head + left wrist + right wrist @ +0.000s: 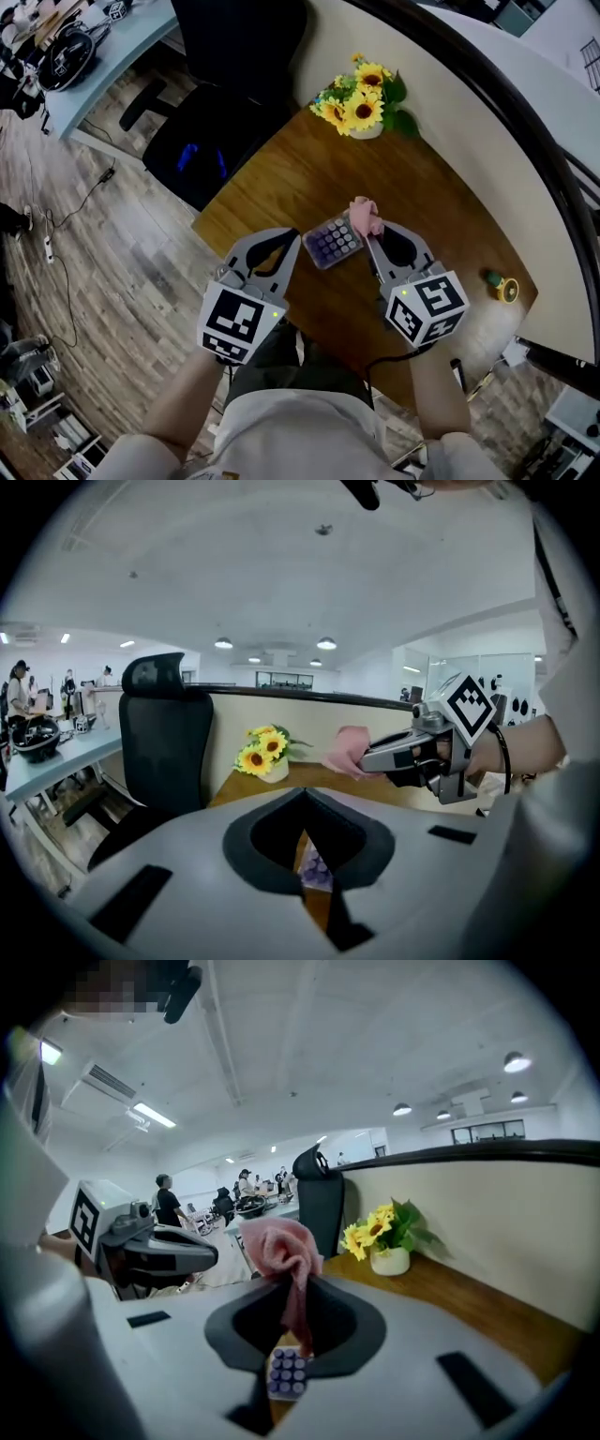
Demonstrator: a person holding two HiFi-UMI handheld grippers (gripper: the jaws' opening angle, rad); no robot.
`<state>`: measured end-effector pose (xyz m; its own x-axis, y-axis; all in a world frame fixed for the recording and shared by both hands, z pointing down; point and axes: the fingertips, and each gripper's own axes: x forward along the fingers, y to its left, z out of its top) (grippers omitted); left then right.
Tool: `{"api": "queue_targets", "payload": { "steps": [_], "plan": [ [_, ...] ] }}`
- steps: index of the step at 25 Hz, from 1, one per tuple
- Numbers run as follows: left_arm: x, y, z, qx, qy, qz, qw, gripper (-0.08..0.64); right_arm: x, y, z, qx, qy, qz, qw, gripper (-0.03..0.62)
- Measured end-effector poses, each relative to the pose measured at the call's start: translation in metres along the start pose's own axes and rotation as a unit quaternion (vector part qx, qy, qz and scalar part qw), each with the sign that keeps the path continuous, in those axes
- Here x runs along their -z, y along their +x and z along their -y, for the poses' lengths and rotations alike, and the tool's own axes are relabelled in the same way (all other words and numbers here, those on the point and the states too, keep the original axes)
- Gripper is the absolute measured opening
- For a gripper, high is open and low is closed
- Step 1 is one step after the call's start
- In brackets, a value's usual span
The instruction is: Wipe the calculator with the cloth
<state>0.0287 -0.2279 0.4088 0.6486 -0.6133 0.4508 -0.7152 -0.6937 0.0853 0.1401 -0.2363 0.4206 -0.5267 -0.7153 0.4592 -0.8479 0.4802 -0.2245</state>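
Observation:
A small calculator (333,242) with purple keys lies on the wooden table (281,187), between the tips of both grippers. My right gripper (367,234) is shut on a pink cloth (365,216), which bunches up above the jaw tips just right of the calculator. In the right gripper view the cloth (281,1251) hangs between the jaws, and the calculator (288,1372) shows below it. My left gripper (297,236) is shut on nothing, its tips at the calculator's left edge. In the left gripper view, part of the calculator (317,866) shows through the jaws.
A pot of sunflowers (366,101) stands at the table's far edge against a beige partition (450,112). A small yellow-green object (503,286) lies at the right end. A black office chair (225,94) stands beyond the table's left corner.

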Motion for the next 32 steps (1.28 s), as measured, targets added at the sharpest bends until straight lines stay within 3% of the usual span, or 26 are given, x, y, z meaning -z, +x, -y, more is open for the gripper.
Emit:
{"api": "queue_targets", "payload": {
  "steps": [8,21,28,32],
  "plan": [
    [0.077,0.059,0.0,0.033,-0.02,-0.053,0.9978,0.003,0.059,0.044,0.022,0.006,0.014,-0.031,0.999,0.041],
    [0.161,0.105,0.015,0.071,-0.055,-0.123,0.9884,0.003,0.119,0.096,0.039,0.004,0.028,-0.094,0.995,0.041],
    [0.17,0.112,0.014,0.066,-0.094,-0.123,0.9857,0.002,0.145,0.105,0.033,0.001,-0.027,-0.133,0.991,0.041],
    [0.171,0.112,0.015,0.061,-0.1,-0.135,0.984,0.002,0.151,0.097,0.037,0.005,-0.032,-0.137,0.99,0.041]
  ]
}}
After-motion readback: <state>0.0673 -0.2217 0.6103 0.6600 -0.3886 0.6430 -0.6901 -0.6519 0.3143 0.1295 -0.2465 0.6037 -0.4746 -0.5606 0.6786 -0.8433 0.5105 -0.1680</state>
